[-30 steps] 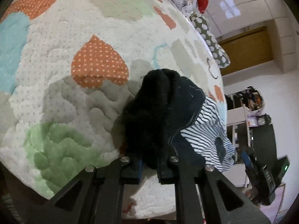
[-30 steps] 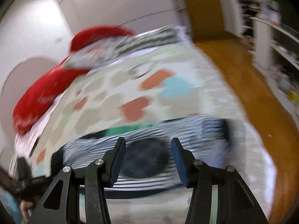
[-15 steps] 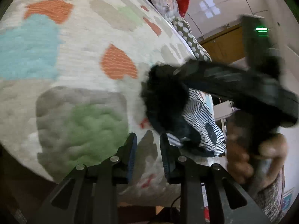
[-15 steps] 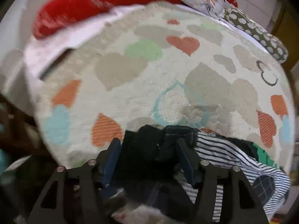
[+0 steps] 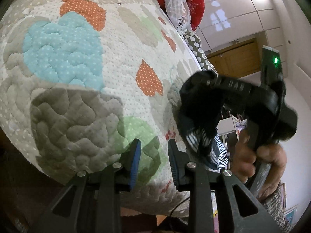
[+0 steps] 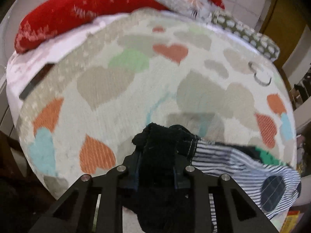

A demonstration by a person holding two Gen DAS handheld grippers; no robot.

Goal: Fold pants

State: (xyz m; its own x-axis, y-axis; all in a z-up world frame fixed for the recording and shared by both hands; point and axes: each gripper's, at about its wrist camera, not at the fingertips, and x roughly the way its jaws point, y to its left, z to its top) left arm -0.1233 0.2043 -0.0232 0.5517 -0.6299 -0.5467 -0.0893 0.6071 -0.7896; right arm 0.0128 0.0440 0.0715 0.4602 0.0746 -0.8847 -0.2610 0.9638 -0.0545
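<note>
A: Which step is this, would you say?

B: A hand-over, by my reading. The right gripper [image 6: 155,172] has its fingers clamped on a dark bunch of the pants [image 6: 165,141]; the cloth fills the gap at the bottom middle of the right wrist view. Those fingers have just been closing, and the cloth sits between them.

A: And the left gripper [image 5: 153,163]?

B: Its fingers stand a little apart with nothing between them, only the quilt [image 5: 77,77] showing through the gap. They have just been opening a touch. It hangs at the lower middle of its own view, just left of the pants.

A: Where do the pants lie?

B: At the near edge of the bed. The dark end is lifted in the right gripper at the right of the left wrist view, and the striped part [image 6: 243,163] trails off to the lower right of the right wrist view, crumpled on the quilt. A hand [image 5: 260,161] grips the right tool's handle at the right edge.

A: So folding proper hasn't begun?

B: I judge not; the cloth is bunched, with no flat layer anywhere.

A: Next?

B: The left needs a second hold, a corner or waistband apart from the right's, so the two can draw the pants flat on the quilt. Which edge the right has, I cannot tell.
</note>
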